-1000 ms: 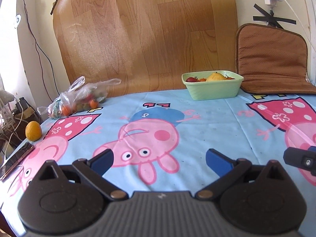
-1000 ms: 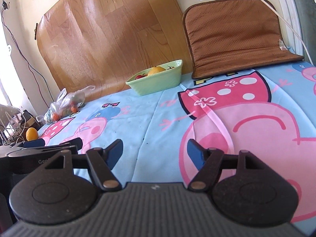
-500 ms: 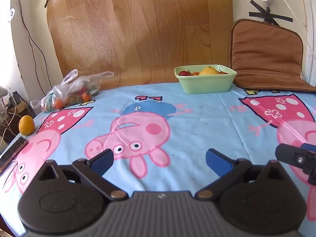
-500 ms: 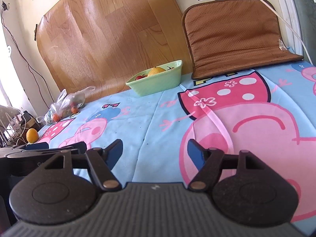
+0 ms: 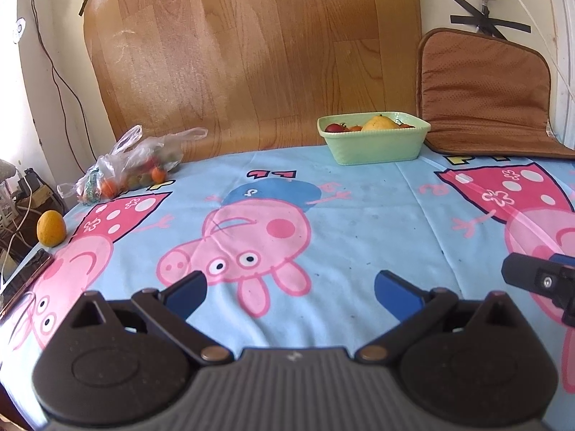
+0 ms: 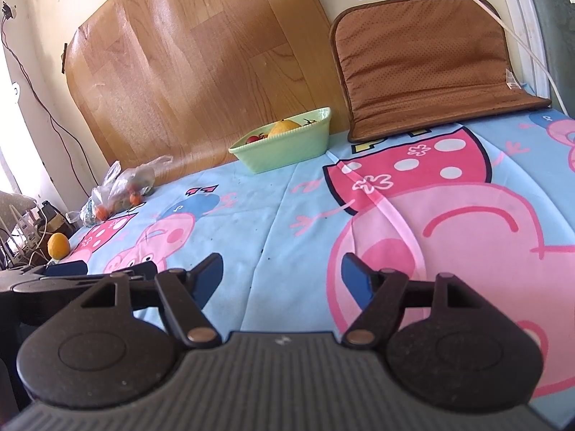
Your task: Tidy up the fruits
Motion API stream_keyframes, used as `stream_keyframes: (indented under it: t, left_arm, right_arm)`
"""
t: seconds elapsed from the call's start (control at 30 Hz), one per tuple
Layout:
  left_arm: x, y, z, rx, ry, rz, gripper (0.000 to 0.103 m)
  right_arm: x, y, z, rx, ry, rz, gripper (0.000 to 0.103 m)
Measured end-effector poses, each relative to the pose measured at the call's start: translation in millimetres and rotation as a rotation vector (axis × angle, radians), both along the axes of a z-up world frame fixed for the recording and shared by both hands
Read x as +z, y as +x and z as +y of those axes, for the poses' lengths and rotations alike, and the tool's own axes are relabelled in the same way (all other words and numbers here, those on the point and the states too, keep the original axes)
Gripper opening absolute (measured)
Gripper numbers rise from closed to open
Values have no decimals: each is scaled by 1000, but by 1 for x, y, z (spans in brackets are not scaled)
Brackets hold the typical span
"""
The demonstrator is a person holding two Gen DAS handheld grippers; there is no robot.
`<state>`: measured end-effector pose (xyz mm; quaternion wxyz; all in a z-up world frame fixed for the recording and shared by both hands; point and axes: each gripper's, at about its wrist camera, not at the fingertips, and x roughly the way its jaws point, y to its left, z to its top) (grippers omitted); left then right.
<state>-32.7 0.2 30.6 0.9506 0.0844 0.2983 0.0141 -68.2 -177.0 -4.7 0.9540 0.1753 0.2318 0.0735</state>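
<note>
Both the left gripper (image 5: 289, 289) and right gripper (image 6: 282, 274) hover released over the cartoon-print tabletop (image 5: 359, 215); a loose yellow-orange fruit (image 5: 51, 227) waits at its left edge, well apart from the pale green rectangular bowl (image 5: 373, 145), probably its destination.

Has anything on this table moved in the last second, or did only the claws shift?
Only the view shifted a little: the left claw swung slightly. Both claws stayed open and empty. The green bowl, bag of fruit and loose orange fruit stayed put; the right claw barely moved.
</note>
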Motion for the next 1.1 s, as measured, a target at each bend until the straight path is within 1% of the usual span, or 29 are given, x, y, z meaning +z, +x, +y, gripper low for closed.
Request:
stream_keyframes:
  t: [0.53, 1.1]
  left_arm:
    - [-5, -1, -3, -26, -7, 36, 103]
    - [-11, 3, -4, -28, -44, 91, 103]
  right_arm:
    - [-1, 0, -1, 0, 0, 1, 77]
    - [-2, 0, -1, 0, 1, 4, 78]
